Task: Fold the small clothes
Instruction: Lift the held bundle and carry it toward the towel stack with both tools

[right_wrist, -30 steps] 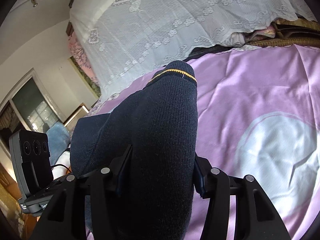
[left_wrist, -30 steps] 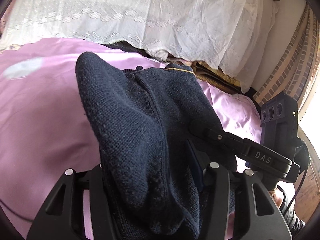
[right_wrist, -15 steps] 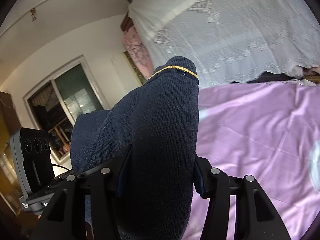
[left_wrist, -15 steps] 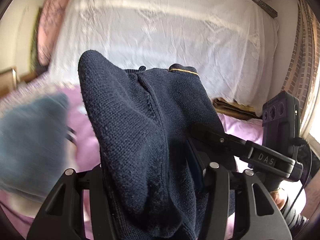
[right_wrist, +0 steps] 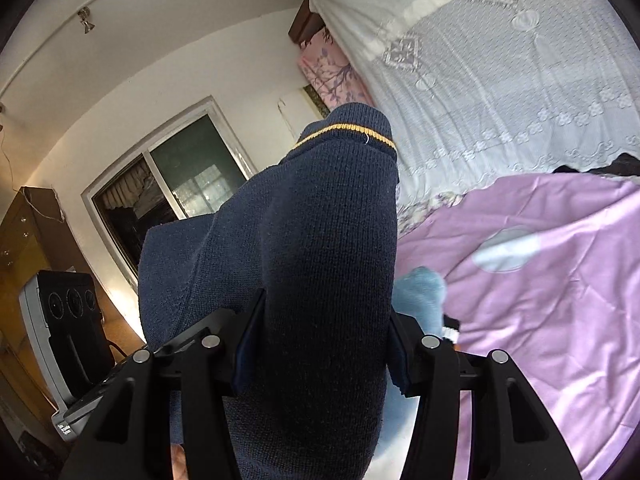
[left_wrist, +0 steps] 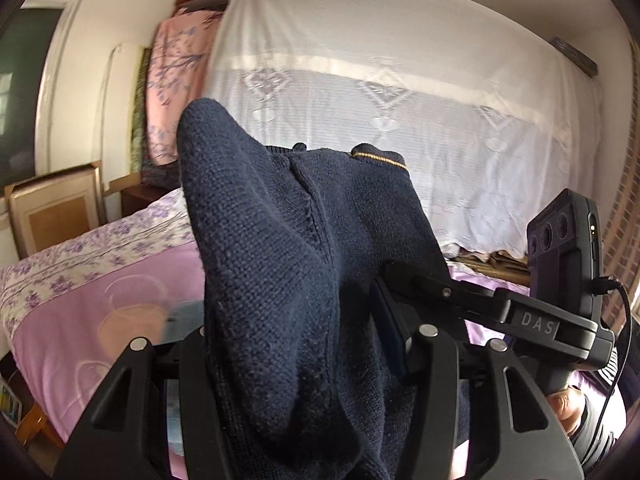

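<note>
Navy knit garment [left_wrist: 288, 264] — small sweater with a thin yellow stripe near one ribbed edge; held up off the bed between both grippers, bunched and draped forward over each camera's view.

Left gripper [left_wrist: 304, 344] — jaws closed onto a thick fold of the navy knit; the cloth fills the gap between the fingers and spills over them.

Right gripper [right_wrist: 320, 340] — jaws likewise clamped on the garment; blue pads [right_wrist: 246, 344] press against either side of a rounded roll of knit, the striped edge standing at its top.

Pink-lilac bedspread [right_wrist: 540, 300] — lies below and beyond the garment, with pale circular motifs; a floral border shows at its far edge in the left view.

Light blue item [right_wrist: 424, 292] — soft cloth lying on the bedspread just right of the held garment, partly hidden by it; kind unclear.

White lace cover [left_wrist: 420, 120] — draped over a tall bulk at the head of the bed.

Window [right_wrist: 172, 184] — dark panes, on the wall to the left.
</note>
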